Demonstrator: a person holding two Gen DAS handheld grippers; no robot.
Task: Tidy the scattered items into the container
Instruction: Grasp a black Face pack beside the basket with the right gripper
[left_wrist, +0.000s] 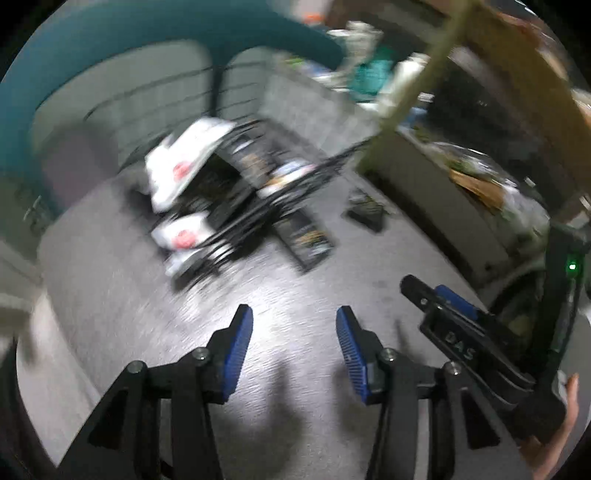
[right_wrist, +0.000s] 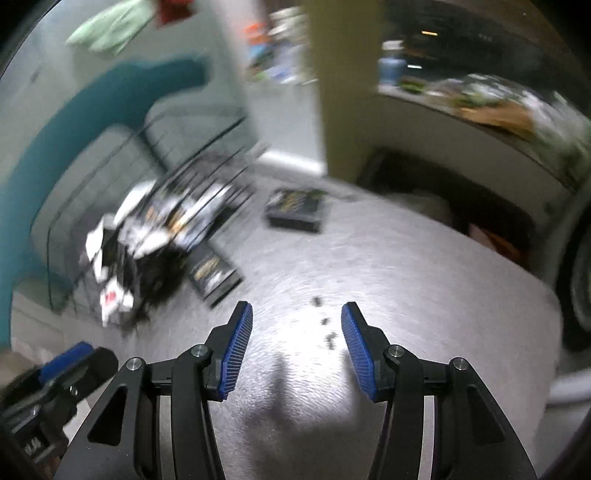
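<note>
A black wire basket (left_wrist: 332, 158) (right_wrist: 207, 147) stands on the grey carpet, blurred, holding white packets (left_wrist: 184, 162) and dark ones. Two black packets lie loose on the carpet beside it: a near one (left_wrist: 304, 236) (right_wrist: 212, 273) and a far one (left_wrist: 365, 210) (right_wrist: 295, 210). My left gripper (left_wrist: 294, 310) hangs open over bare carpet with nothing between its blue pads. My right gripper (right_wrist: 297, 305) is also open and empty above the carpet. Each gripper shows in the other's view, the right (left_wrist: 424, 286) at the right side and the left (right_wrist: 92, 352) at the lower left.
A teal curved chair frame (left_wrist: 92, 44) arcs behind the basket. An olive post (left_wrist: 417, 85) and a low cluttered shelf (left_wrist: 480, 177) stand to the right. Small dark crumbs (right_wrist: 325, 321) lie on the carpet. A hand (left_wrist: 565, 435) holds the right gripper.
</note>
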